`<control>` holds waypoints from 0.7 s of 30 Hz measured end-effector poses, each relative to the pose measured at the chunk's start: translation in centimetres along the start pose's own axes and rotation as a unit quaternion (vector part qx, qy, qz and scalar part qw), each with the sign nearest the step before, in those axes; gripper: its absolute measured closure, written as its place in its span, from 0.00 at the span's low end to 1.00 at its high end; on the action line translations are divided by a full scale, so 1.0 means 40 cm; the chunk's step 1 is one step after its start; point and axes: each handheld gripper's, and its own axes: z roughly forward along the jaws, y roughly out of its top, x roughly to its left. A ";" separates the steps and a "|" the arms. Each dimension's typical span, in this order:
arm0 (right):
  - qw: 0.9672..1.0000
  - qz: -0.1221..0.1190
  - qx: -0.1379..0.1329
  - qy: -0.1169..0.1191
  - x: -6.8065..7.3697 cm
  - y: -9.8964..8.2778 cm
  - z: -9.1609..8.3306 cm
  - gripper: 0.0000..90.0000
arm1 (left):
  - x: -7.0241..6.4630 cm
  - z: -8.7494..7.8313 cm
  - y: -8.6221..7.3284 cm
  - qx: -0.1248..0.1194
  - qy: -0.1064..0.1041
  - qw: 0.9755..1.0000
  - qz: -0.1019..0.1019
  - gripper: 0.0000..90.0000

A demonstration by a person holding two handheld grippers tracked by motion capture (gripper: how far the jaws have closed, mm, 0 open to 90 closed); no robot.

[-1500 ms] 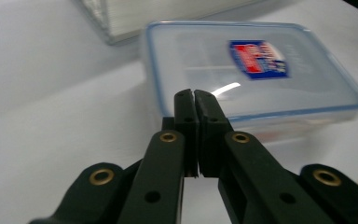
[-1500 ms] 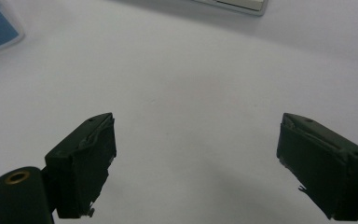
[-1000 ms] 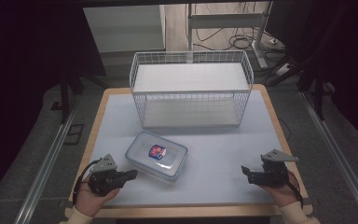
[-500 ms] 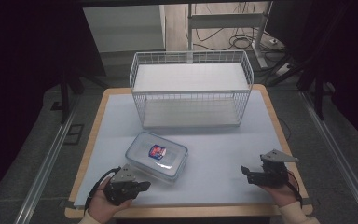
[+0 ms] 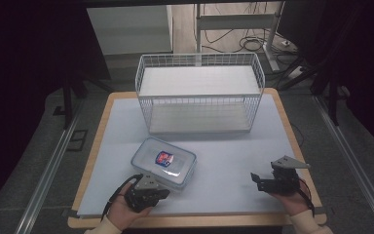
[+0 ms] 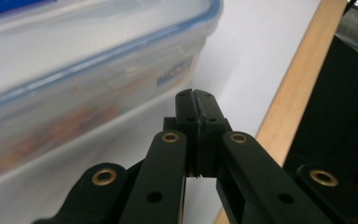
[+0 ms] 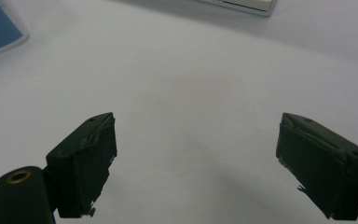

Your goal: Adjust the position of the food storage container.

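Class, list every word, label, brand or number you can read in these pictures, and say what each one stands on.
Nothing can be read.
Red and blue sticker on the lid of the clear container: print too small.
Small blue mark on the container's side wall, left gripper view: blurred, letters unclear.
Wire basket: no lettering.

Wood-edged table point(image 5: 93, 146) with white mat point(image 5: 233, 161), wire basket point(image 5: 199, 92) at back, lidded plastic container point(image 5: 164, 162) just before the basket

Bright overhead light on the tabletop point(image 5: 224, 146), dark surroundings all round; the box point(image 6: 74, 84) is blurred up close, and soft shadows lie under the right tool point(image 7: 196, 158).
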 end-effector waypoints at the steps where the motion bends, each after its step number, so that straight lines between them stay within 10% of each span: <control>1: 1.000 0.000 0.001 0.000 0.000 0.000 0.001 0.13 | 0.001 0.003 0.002 -0.002 -0.001 1.000 -0.002 1.00; 21: 1.000 -0.004 0.005 0.000 0.004 -0.002 0.008 0.13 | -0.004 0.069 0.039 -0.002 0.011 1.000 -0.015 1.00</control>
